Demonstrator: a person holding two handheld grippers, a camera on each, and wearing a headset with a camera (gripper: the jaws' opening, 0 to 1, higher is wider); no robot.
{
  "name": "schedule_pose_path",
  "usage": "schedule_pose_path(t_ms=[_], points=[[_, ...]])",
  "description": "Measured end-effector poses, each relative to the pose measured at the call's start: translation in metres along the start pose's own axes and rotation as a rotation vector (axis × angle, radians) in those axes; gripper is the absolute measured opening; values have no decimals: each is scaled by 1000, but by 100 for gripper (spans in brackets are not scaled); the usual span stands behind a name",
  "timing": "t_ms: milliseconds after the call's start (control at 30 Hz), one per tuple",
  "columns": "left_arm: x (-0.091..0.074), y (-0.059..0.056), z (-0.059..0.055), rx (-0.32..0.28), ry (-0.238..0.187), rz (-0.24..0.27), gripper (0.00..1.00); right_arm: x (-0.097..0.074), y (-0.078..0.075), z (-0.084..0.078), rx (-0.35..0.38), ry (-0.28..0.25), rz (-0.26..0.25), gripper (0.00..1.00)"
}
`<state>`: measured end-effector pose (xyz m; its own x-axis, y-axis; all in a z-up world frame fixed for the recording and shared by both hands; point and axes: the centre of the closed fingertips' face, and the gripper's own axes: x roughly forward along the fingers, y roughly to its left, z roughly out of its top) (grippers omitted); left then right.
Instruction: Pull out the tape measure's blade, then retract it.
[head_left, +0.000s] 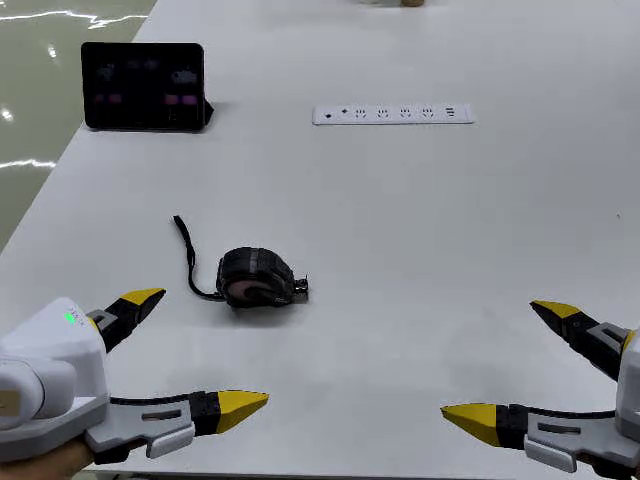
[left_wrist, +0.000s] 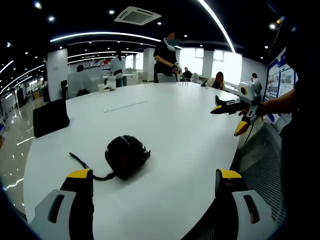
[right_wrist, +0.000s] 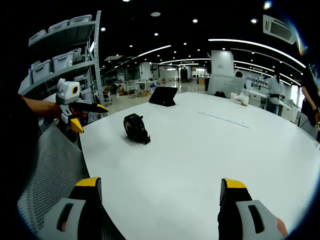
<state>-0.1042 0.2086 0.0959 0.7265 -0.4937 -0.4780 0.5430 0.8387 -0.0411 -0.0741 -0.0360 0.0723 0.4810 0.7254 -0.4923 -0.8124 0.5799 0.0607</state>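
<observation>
Left claw (head_left: 212, 345) hangs low over the near edge of the desk (head_left: 430, 230), its yellow-tipped jaws spread wide with nothing between them. Right claw (head_left: 490, 357) mirrors it on the other side, jaws just as wide apart and likewise empty, and the two are well apart from each other. Between them and a little further in, nearer the left claw, the tape measure (head_left: 258, 278) lies on its side on the white top, touched by neither claw. It is a black, rounded case, and the blade's small metal hook (head_left: 300, 291) sits tight against the case's mouth on the side turned toward the right claw, so the blade is wound in. A thin black wrist strap (head_left: 186, 250) trails from the case across the desk, away from the person and to the left. Seen from the left gripper view, the case sits straight ahead between that claw's two jaws, with the right claw off to the right, held in a hand at the desk's edge. Further back on the desk a dark tablet (head_left: 145, 85) stands propped up at the left, and a long white power strip (head_left: 392, 114) lies flat toward the middle. Beyond the far end of the desk a person in dark clothes (left_wrist: 167, 57) stands, with others sitting behind
</observation>
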Motion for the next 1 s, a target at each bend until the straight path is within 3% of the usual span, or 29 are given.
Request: schedule_pose_path(t_ms=[1000], points=[[5, 9, 2, 10, 10, -15, 99, 8, -10, 4, -29, 5, 8, 99]])
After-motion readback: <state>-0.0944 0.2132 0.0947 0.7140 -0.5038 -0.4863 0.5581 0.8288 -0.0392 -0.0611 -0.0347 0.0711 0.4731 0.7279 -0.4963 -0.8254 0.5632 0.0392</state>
